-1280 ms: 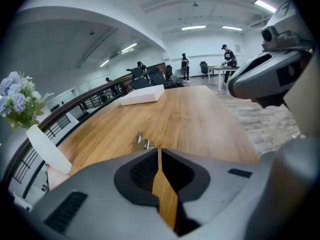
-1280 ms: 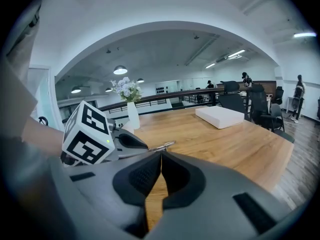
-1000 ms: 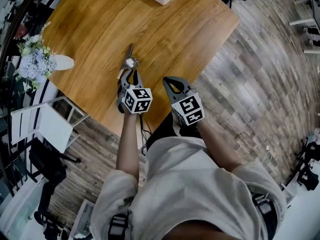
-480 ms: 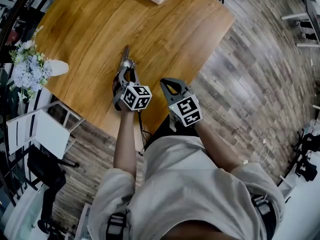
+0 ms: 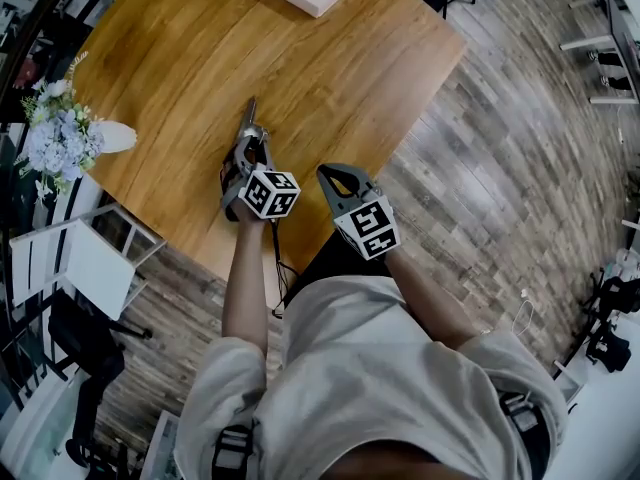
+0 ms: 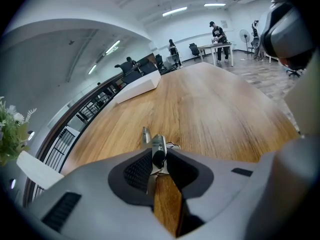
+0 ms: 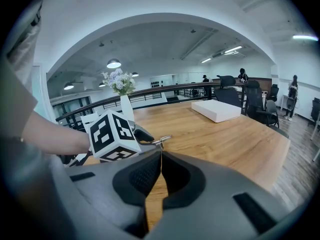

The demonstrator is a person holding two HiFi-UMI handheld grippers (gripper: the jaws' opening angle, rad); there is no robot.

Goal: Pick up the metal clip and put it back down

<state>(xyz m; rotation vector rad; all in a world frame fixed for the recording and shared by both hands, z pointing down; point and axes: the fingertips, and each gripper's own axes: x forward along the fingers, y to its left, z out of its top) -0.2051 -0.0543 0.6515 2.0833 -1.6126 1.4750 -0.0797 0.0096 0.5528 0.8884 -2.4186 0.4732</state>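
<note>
Over the wooden table's (image 5: 330, 58) near side, pinching the metal clip (image 6: 158, 145) tight in the left gripper (image 6: 160, 166), right gripper (image 7: 161, 169) closed empty alongside; seemingly mid-lift, calling next for gentle lowering and release.

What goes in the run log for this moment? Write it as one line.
left gripper: shut on metal clip | right gripper: shut, empty | clip tip juts forward over wooden table

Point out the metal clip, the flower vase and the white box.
clip (image 6: 158, 151), left gripper view, shiny body
vase (image 7: 126, 112), right gripper view, white body
box (image 7: 216, 110), right gripper view, top face
</note>
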